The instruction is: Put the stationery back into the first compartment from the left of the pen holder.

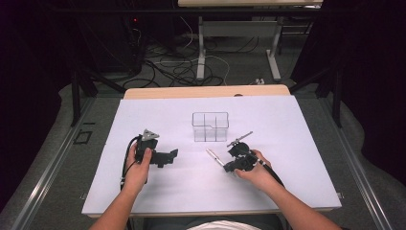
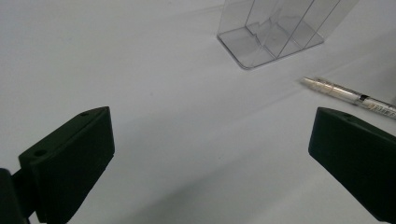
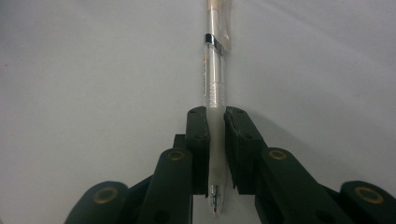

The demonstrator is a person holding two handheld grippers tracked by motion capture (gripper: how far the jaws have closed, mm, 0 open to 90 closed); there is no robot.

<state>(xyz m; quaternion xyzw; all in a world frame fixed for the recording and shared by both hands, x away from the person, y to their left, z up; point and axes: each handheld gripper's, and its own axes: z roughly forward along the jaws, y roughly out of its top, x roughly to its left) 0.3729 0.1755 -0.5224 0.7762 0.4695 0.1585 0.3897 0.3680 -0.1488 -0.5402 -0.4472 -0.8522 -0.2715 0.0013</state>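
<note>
Your right gripper (image 3: 215, 126) has its two black jaws closed tight around the soft grip end of a clear pen (image 3: 214, 93), with the writing tip poking out behind the jaws toward you. In the high view that pen (image 1: 213, 156) lies low over the white table cover (image 1: 297, 158), pointing toward ten o'clock from your right hand (image 1: 256, 168). The clear divided organizer (image 1: 210, 126) stands upright near the pen, at about twelve o'clock from it, and all its compartments look empty.

To do this step well, I judge you should lift the pen clear of the table, tilt it upright, and bring it above one compartment before lowering. The hold is near one end, so keep the squeeze firm or the long free end may swing.

Your left gripper (image 1: 165, 157) rests at nine o'clock from the pen, jaws spread wide and holding nothing, pointing toward three o'clock. Your left hand (image 1: 139, 167) grasps it from behind, forearm coming in from six o'clock. Your right forearm angles in from five o'clock.
</note>
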